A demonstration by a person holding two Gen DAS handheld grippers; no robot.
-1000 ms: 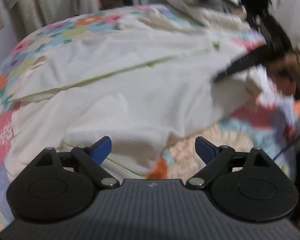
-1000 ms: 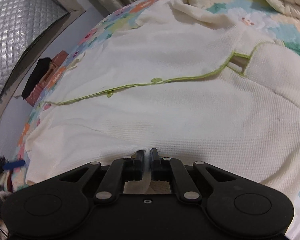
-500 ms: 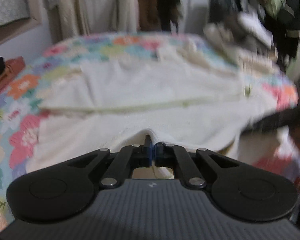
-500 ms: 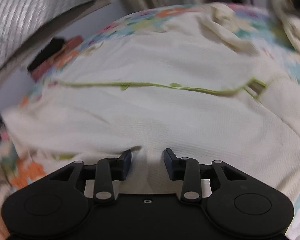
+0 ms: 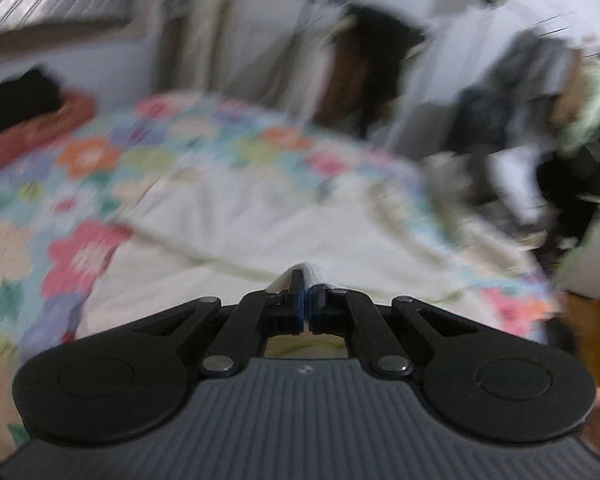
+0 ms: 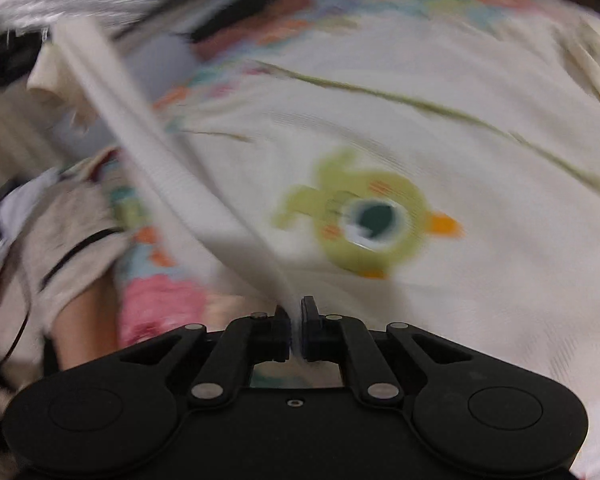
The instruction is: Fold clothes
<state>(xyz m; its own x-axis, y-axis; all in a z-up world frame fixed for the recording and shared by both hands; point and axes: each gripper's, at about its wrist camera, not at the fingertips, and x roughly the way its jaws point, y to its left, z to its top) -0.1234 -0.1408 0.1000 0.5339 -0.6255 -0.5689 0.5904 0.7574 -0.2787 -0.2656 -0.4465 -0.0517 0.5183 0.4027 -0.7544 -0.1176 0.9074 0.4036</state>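
A cream waffle-knit garment point(image 5: 260, 224) with green piping lies spread on the floral bed; in the right wrist view point(image 6: 480, 152) it shows a green cartoon print point(image 6: 364, 220). My left gripper point(image 5: 307, 300) is shut on a raised fold of the garment's near edge. My right gripper point(image 6: 295, 320) is shut on another part of that edge, and a taut strip of the cloth point(image 6: 148, 120) runs from it up to the left. Both views are motion-blurred.
The floral quilt point(image 5: 88, 160) covers the bed. A dark item on a red-brown box point(image 5: 24, 108) stands at the far left by the wall. Hanging clothes and clutter point(image 5: 540, 100) crowd the right side. A person's arm point(image 6: 84, 320) shows at lower left.
The left gripper shut on the garment's edge and lifted it. The right gripper opened, then shut again on the edge, and the lifted cloth uncovered the green print.
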